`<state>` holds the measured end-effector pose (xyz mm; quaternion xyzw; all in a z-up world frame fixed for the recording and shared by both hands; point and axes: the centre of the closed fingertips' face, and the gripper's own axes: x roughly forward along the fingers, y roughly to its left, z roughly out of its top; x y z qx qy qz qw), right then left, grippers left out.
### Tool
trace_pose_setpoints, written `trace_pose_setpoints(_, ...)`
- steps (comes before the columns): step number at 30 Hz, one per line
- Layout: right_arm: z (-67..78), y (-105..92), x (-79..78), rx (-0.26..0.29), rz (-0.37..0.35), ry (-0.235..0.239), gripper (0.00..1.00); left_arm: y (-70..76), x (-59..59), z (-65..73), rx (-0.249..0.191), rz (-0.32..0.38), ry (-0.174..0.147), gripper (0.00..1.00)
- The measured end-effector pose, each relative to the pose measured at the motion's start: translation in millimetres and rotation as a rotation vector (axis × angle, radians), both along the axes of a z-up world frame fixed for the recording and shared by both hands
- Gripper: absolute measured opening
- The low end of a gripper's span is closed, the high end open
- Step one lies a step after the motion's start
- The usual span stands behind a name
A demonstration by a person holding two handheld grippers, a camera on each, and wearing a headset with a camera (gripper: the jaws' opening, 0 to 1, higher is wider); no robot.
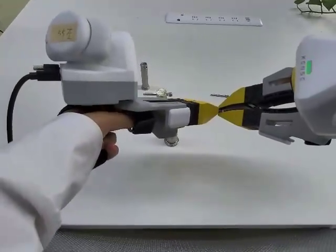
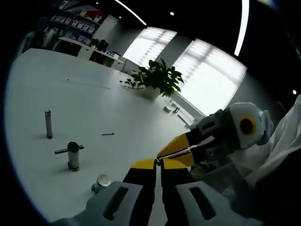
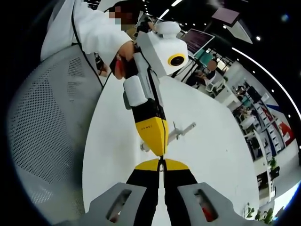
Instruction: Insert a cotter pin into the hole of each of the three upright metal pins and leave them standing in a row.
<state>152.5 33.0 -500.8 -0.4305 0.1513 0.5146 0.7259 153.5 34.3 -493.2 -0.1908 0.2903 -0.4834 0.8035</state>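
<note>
Nothing is legible: handwriting on the tan sticker (image 1: 62, 34) and grey lettering (image 1: 302, 62) beside the green light (image 1: 308, 66) blur.

Head view was bright and evenly lit from above. The white table (image 1: 220, 184) carried one broad, soft shadow toward its near edge, with no glare. In the left gripper view the windows (image 2: 211, 75) past the table's far edge were overexposed, the ceiling strip light (image 2: 244, 28) was blown white, and an upright pin (image 2: 48, 123) cast a faint shadow. Both gripper views bowed at their margins. The right gripper view's background was soft.
</note>
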Motion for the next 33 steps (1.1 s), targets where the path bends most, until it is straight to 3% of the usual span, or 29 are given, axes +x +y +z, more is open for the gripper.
trace_pose_setpoints(9, -0.1, 2.9, 1.5, 0.024, -0.003, 0.009, 0.0, 2.8, 0.6, 1.5, 0.007, 0.0, -0.01, 0.0)
trace_pose_setpoints(19, -8.2, -7.2, 0.2, 0.091, -0.083, 0.125, 0.03, 10.6, 0.3, 3.0, 0.006, 0.011, -0.009, 0.0)
trace_pose_setpoints(20, -9.0, -8.3, -1.6, 0.124, -0.107, 0.162, 0.03, 11.7, 0.5, 3.8, 0.007, 0.01, -0.013, 0.0)
trace_pose_setpoints(22, -8.5, -9.4, -2.6, 0.152, -0.118, 0.191, 0.05, 13.3, 0.5, 5.5, 0.005, 0.007, -0.023, 0.0)
trace_pose_setpoints(26, -8.0, -9.7, -9.1, 0.252, -0.153, 0.33, 0.0, 15.2, 0.2, 9.0, -0.002, -0.001, -0.042, 0.0)
trace_pose_setpoints(31, 4.4, -2.3, -14.0, 0.442, -0.181, 0.485, 0.02, 15.1, -5.2, 17.0, -0.019, -0.045, -0.087, 0.0)
trace_pose_setpoints(33, 6.8, -3.6, -12.3, 0.485, -0.179, 0.518, 0.03, 14.7, -7.8, 21.4, -0.027, -0.068, -0.114, 0.0)
